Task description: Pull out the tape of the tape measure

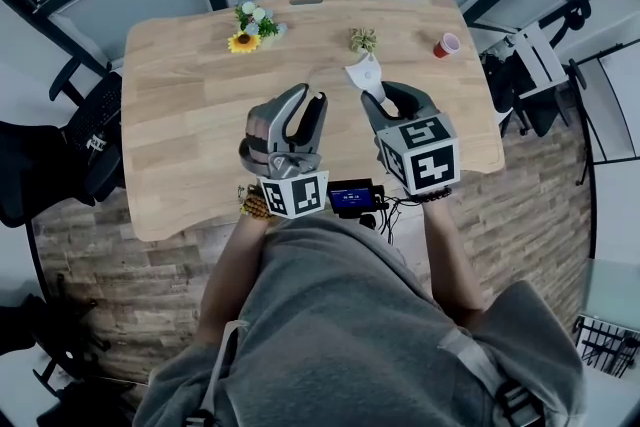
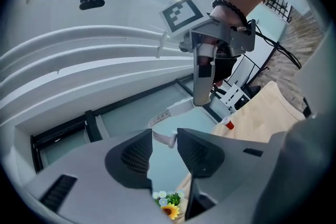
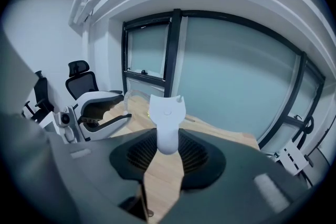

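My right claw (image 3: 167, 136) is clamped on the narrow lower part of the white tape measure (image 3: 167, 112), which sticks up out of the jaws. My left claw (image 2: 164, 137) is open and grips nothing. A short curl of tape (image 2: 159, 121) is out of the case, and its free end hangs in the gap between the left jaws. Both claws are close together above the near half of the wooden table (image 1: 190, 115). Along its far edge sit a sunflower posy (image 1: 245, 35), a small plant (image 1: 363, 39) and a red cup (image 1: 447, 44).
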`<state>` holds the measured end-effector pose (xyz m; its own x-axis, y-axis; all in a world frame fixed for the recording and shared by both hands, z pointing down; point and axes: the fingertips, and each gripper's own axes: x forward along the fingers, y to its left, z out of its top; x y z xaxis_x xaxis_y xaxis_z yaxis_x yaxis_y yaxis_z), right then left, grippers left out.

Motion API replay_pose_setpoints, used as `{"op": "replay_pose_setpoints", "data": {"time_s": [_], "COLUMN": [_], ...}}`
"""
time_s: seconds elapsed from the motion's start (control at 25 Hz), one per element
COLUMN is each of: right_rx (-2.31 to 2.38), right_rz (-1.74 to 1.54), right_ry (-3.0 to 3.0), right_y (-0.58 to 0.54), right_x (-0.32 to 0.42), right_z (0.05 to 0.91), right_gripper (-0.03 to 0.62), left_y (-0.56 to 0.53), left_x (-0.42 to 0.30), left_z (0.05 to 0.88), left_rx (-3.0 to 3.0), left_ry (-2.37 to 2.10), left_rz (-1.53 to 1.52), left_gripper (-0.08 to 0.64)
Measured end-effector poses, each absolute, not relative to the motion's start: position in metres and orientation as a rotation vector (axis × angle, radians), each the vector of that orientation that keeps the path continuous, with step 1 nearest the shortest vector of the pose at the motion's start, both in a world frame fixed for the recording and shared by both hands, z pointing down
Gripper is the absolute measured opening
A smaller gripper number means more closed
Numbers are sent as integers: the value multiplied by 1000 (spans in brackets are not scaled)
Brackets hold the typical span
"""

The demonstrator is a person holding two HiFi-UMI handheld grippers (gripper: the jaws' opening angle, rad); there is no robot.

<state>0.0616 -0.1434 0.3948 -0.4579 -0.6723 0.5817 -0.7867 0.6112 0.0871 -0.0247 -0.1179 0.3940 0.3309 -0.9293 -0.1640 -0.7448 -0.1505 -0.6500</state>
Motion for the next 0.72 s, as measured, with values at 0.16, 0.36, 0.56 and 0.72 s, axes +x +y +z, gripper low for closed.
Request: {"op": "replay_pose_setpoints", "data": {"time_s": [0.16, 0.36, 0.56, 0.72], "right_rx": [1137, 1143, 1164, 1190], "right_rz": [258, 267, 289, 296], "right_ry": [-2260, -2252, -2243, -2226], "right_y": [-141, -142, -147, -151], "right_x": [61, 66, 72, 81], "right_z": [395, 398, 402, 406], "right_gripper": [132, 132, 132, 132], "left_y": [-120, -120, -121, -121], "left_x": [-32, -37, -40, -41], "left_z": [396, 394, 396, 398], "left_rx": [-1969, -1974, -2012, -2031], "left_ry": [1508, 1534, 1556, 1562], "left_rz": [-346, -323, -298, -298], "left_gripper": [115, 52, 45, 40]}}
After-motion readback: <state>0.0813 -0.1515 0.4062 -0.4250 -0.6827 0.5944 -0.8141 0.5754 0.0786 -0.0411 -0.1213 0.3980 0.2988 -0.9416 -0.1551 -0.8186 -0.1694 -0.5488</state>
